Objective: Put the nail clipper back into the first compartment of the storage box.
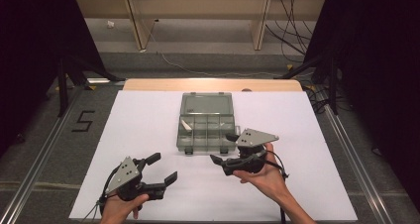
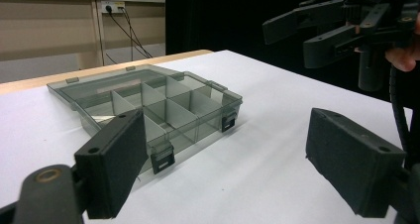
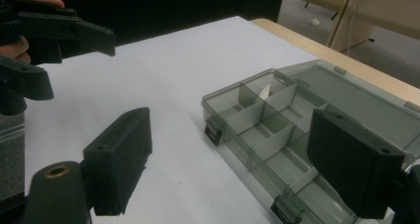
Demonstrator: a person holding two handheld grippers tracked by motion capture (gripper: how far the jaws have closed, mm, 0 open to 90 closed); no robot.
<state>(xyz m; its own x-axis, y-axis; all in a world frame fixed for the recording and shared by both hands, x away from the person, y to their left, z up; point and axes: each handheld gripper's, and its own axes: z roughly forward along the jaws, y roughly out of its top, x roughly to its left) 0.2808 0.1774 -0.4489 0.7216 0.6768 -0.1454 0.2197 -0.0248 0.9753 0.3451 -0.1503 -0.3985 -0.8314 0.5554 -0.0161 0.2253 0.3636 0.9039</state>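
A translucent grey organizer box [image 1: 205,147] lies open mid-table, its lid folded back flat behind it. One small white piece [image 1: 186,125] rests in the back left compartment. My left gripper [image 1: 163,168] is held low near the front left of the white sheet, open and empty, pointing toward the box [image 2: 198,130]. My right gripper [image 1: 223,148] hovers just off the box's front right corner, open with nothing in it. In the right gripper view the box [image 3: 233,125] lies between the jaws and the white piece [image 3: 265,91] shows in a far compartment.
A white sheet [image 1: 138,130] covers the table, with a wooden edge [image 1: 213,84] at the back. Dark stands and cables flank the table. The right gripper [image 2: 317,30] appears at the top right of the left gripper view, and the left gripper [image 3: 74,63] at the right gripper view's top left.
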